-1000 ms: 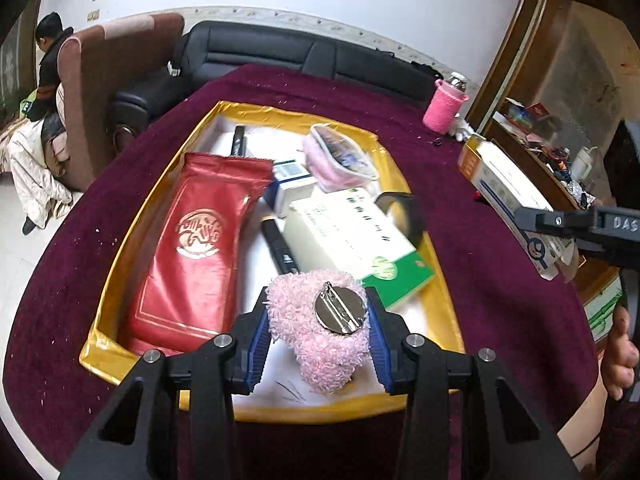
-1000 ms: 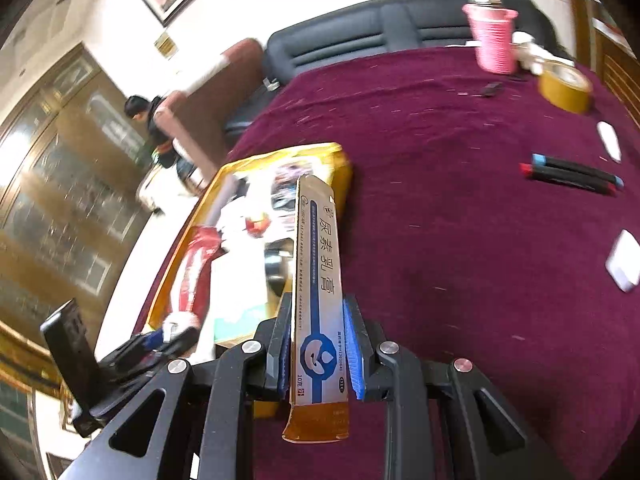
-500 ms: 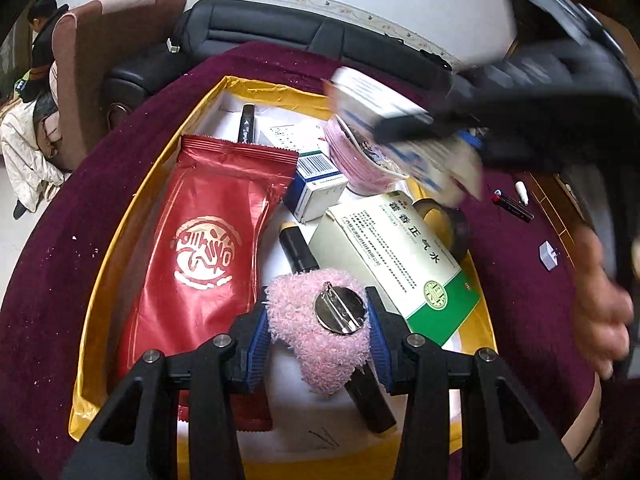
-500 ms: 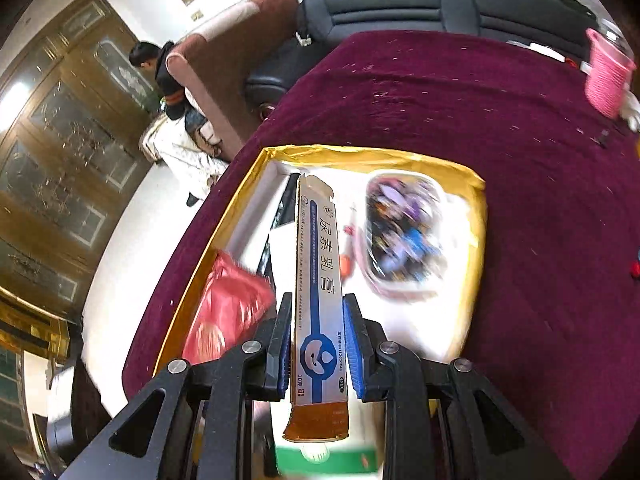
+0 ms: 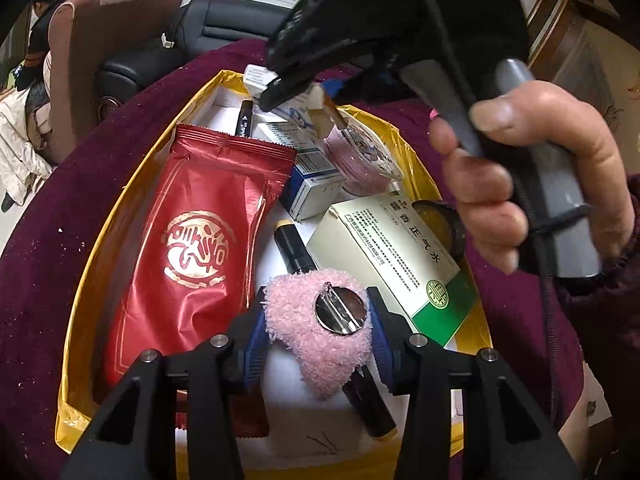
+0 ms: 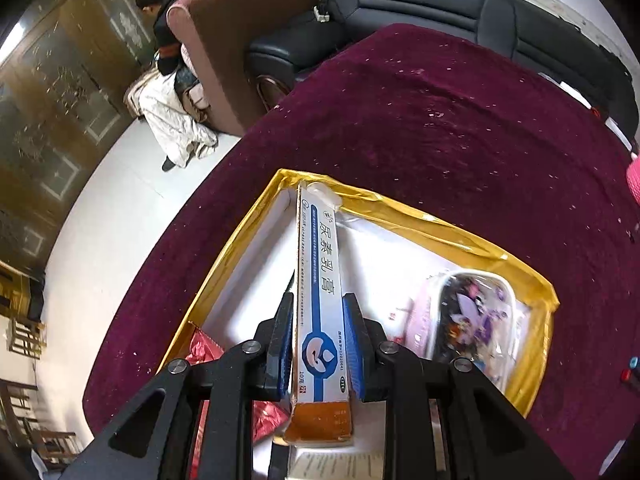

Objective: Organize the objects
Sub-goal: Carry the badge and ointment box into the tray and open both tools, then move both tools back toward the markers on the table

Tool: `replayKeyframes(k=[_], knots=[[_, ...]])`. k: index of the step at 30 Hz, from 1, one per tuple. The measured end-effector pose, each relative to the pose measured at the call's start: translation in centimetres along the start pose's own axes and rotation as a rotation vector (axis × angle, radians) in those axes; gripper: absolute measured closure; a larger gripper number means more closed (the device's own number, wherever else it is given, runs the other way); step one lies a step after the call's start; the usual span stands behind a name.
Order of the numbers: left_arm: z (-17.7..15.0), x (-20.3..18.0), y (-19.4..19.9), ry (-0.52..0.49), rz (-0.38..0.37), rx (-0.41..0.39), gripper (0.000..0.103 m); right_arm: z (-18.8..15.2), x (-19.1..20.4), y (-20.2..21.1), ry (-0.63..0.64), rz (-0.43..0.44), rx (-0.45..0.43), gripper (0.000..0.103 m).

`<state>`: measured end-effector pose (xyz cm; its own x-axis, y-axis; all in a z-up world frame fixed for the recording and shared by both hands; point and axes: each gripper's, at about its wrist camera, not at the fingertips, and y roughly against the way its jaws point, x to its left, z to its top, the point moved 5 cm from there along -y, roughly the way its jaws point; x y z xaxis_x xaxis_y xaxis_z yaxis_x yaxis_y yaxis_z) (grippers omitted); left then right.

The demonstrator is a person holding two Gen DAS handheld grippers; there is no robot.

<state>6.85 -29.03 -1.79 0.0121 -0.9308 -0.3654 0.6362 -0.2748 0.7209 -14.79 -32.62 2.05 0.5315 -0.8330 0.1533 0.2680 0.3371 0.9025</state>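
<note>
Between our left tongs sits a fluffy pink heart-shaped brooch with a round metal pin back; blue pads press both its sides, so we have it clamped, hovering over the near end of the tray. Right tongs are closed on a long white-and-blue ointment carton with an orange end flap, held lengthwise, its far tip over the tray's far left corner. From the left wrist view the right tongs' black body fills the top, with our right hand wrapped on its grey handle, the carton poking out over the tray's far end.

Below both: a shallow white tray with a gold foil rim on the worktop's dark maroon velvet cloth. Inside the tray:
- glossy red foil pouch with a gold emblem along the left side
- black marker with a yellowish cap, running under the brooch
- white-and-green medicine box with Chinese print on the right, tilted
- small blue-and-white box mid-tray
- clear pink-trimmed pouch with printed contents toward the far right
- second black marker at the far end

Beyond the worktop: black leather sofa, brown armchair with a person seated behind it.
</note>
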Motion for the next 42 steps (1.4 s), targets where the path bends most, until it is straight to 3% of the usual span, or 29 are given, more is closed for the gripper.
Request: replayKeyframes(k=[6,8,12,15,18,20,28,32,36,42], knots=[[0.1,0.0,0.0,0.014,-0.015,-0.013,0.055,0.2,0.3,-0.9,0.018,-0.021,0.015,0.074],[0.2,0.1,0.1,0.032,-0.026,-0.014,0.053,0.1,-0.2,-0.8,-0.005,-0.025,0.018,0.07],[0.2,0.1,0.5,0.063,-0.035,-0.017,0.048,-0.2,-1.2,0.4,-0.063,-0.01,-0.021,0.05],[0.3,0.0,0.9,0.081,-0.047,-0.022,0.04,-0.8,-1.9,1.8,-0.093,0.011,-0.048,0.039],[0.3,-0.5,1.6,0.088,-0.051,-0.037,0.029,-1.6,-2.7,3.4,-0.098,0.004,-0.08,0.037],[0.3,-1.1,2.2,0.081,-0.04,-0.045,0.014,-2.4,-3.0,4.4,-0.095,0.003,-0.097,0.035],[0.2,-2.8,4.6,0.051,0.003,-0.085,0.013,-6.0,-5.2,9.6,-0.13,0.052,-0.182,0.027],[0.1,-4.8,5.5,0.011,0.036,-0.101,0.012,-8.8,-7.3,12.6,-0.141,0.036,-0.257,0.023],[-0.1,-8.5,5.8,-0.092,0.06,-0.109,0.012,-11.8,-10.3,15.2,-0.159,-0.027,-0.326,0.015],[-0.7,-14.8,5.3,-0.25,0.082,-0.111,0.012,-16.5,-16.8,18.0,-0.274,-0.035,-0.379,0.013]])
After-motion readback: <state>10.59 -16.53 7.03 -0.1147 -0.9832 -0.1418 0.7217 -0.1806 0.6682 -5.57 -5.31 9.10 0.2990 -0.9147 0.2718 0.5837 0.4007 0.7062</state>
